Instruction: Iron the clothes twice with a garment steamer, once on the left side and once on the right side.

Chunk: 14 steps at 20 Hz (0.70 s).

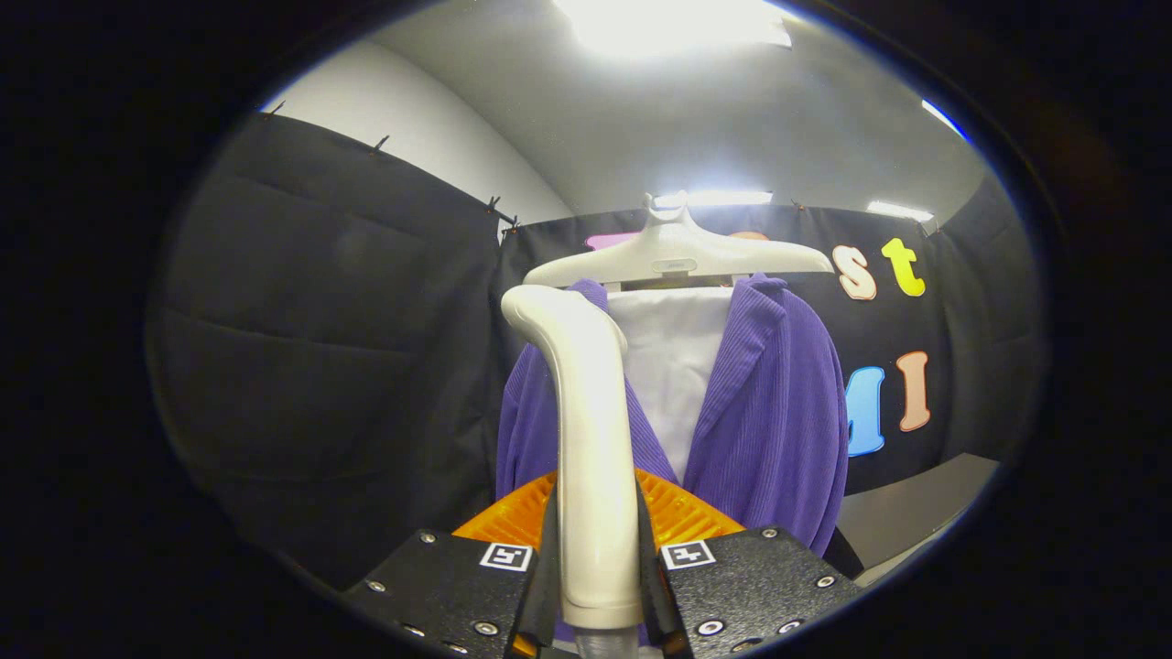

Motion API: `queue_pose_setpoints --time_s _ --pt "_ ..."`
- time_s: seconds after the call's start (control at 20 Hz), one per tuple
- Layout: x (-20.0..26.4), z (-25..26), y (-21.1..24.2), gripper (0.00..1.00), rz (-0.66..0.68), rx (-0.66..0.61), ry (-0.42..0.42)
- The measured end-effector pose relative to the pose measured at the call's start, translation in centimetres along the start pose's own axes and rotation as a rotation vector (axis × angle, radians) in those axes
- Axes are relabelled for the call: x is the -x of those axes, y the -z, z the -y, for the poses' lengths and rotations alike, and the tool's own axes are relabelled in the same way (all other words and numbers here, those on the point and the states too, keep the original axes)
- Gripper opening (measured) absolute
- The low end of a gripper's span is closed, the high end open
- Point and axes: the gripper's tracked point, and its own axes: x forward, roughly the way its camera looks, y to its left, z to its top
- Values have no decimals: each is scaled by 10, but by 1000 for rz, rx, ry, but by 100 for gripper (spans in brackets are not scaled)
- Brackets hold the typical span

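The gripper (600, 558) is clenched on the steamer handle (591, 430), whose head rises at 12 o'clock against the purple jacket (778, 412) on its hanger (678, 256). Risk: the smooth handle twisting in the grasp, dragging the head off the cloth.

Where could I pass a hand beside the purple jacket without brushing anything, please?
Free: the gaps between the purple jacket and the booth cloth on either side. Crowded: straight ahead, where the steamer handle, clamped in the gripper jaws, rises before the jacket and hanger.
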Motion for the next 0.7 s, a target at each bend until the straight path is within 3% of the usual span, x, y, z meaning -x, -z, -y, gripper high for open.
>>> queue_pose_setpoints --time_s 0.7 --pt "25 -6 87 37 -168 6 4"
